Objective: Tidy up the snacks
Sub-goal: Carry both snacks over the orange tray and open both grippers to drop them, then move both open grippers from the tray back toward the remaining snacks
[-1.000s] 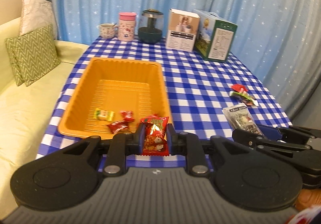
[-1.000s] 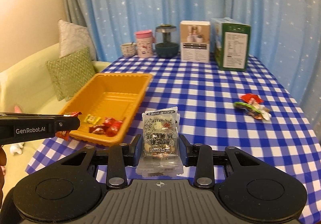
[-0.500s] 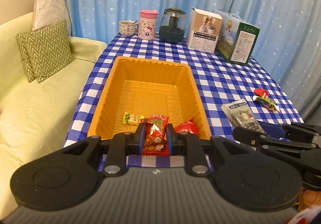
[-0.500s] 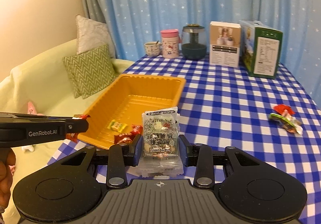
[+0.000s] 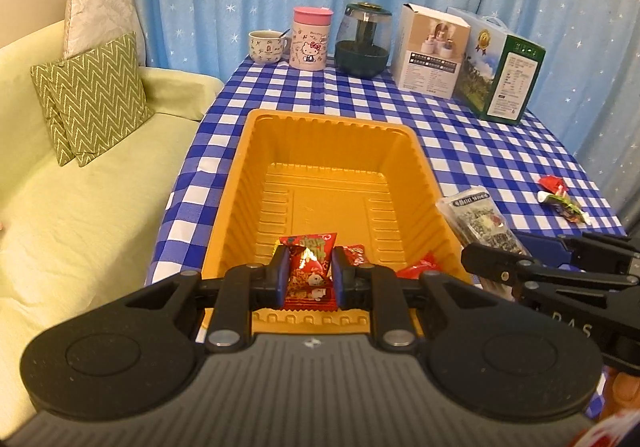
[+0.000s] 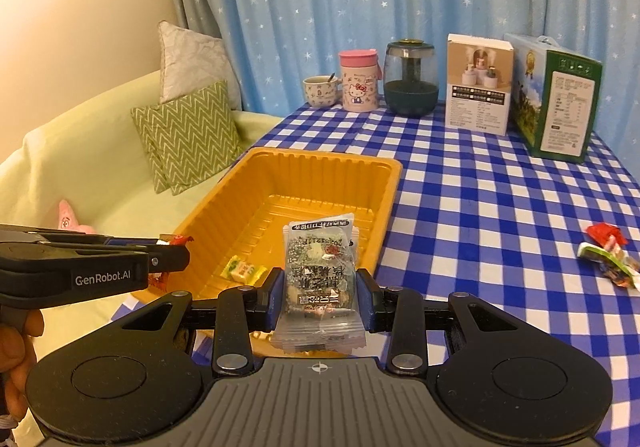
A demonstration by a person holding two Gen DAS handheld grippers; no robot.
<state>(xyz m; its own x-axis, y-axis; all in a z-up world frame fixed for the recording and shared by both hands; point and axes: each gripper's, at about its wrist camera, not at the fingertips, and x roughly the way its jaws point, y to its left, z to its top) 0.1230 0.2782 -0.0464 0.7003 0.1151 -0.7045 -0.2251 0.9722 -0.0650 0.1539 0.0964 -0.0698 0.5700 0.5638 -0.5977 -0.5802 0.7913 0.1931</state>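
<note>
Pinching red snack packet in left claw, right claw clamping clear snack pack

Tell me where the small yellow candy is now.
In the right wrist view, the yellow candy lies inside the orange tray, near its front left corner, just left of the grey snack packet.

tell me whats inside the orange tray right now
Inside the orange tray: a yellow-green candy and red wrapped snacks near the front wall. The held packets and grippers cover part of that front end, so more could be hidden.
</note>
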